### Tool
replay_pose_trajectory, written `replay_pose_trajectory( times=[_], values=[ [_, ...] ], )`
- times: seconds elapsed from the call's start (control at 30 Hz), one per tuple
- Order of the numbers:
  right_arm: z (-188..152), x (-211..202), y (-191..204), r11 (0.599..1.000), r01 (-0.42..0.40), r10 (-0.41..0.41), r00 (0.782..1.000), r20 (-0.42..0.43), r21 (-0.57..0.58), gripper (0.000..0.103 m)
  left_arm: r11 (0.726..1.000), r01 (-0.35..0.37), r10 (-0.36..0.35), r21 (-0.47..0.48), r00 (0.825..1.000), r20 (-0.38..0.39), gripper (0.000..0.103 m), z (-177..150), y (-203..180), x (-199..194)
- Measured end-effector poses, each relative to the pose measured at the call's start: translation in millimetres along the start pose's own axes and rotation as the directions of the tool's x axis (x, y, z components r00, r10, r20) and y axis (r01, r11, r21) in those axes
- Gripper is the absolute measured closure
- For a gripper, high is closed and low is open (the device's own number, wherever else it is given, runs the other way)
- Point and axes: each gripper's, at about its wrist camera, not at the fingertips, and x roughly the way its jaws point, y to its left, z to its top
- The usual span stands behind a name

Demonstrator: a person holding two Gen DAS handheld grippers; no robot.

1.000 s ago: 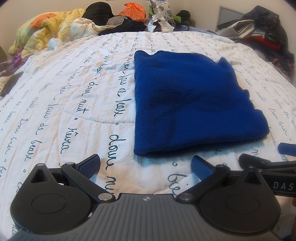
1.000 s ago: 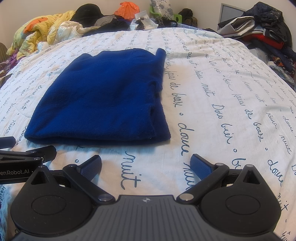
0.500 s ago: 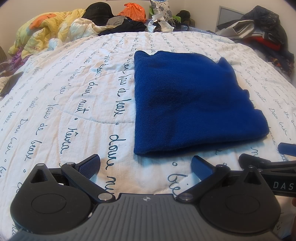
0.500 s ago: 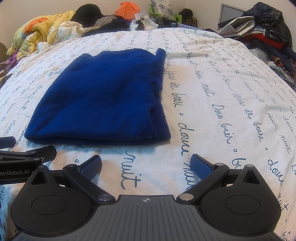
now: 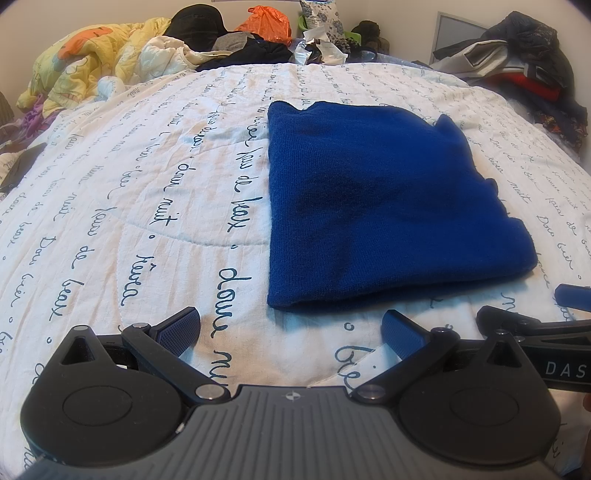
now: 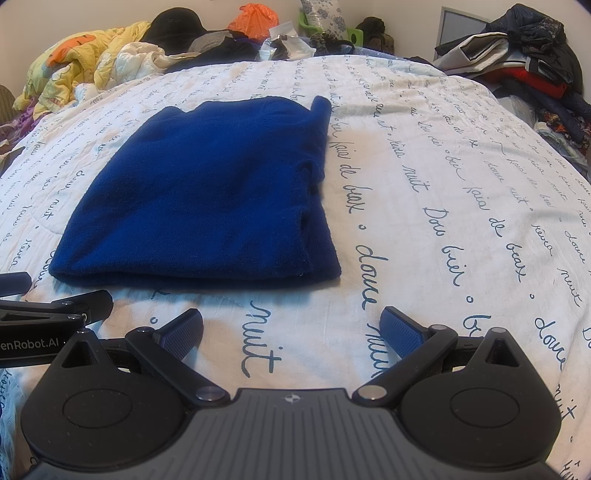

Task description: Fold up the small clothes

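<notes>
A dark blue fleece garment [image 5: 384, 199] lies folded into a flat rectangle on the white bedspread with blue script. In the right wrist view the same blue garment [image 6: 210, 199] sits ahead and to the left, its layered edges on the right side. My left gripper [image 5: 290, 328] is open, just short of the garment's near fold, holding nothing. My right gripper [image 6: 291, 328] is open too, hovering over bare bedspread in front of the near edge. Each gripper shows at the side of the other's view.
The bedspread [image 5: 147, 206] stretches wide on both sides of the garment. A yellow quilt [image 5: 92, 70], dark clothes and an orange bag [image 5: 266, 26] are heaped at the far edge. More clothes are stacked at the far right [image 6: 524, 70].
</notes>
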Motion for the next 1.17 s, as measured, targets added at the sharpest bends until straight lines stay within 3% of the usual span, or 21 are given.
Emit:
replay_pose_trajectory(
  times=[0.83,1.1,1.17],
  values=[
    [0,0,0,1.000,0.000,0.000,1.000,0.000,0.000,0.000,1.000,0.000,0.000,0.000,1.000,0.002,0.000,0,0,0],
    [-1,-1,1,1.000,0.000,0.000,1.000,0.008,-0.002,0.000,0.999,-0.033,0.033,-0.028,0.999,0.001,0.000,1,4,-4],
    [-1,-2,1,1.000,-0.004,0.005,1.000,0.008,-0.006,0.000,1.000,-0.011,0.011,-0.021,1.000,0.003,0.000,-1,6,-10]
  ],
)
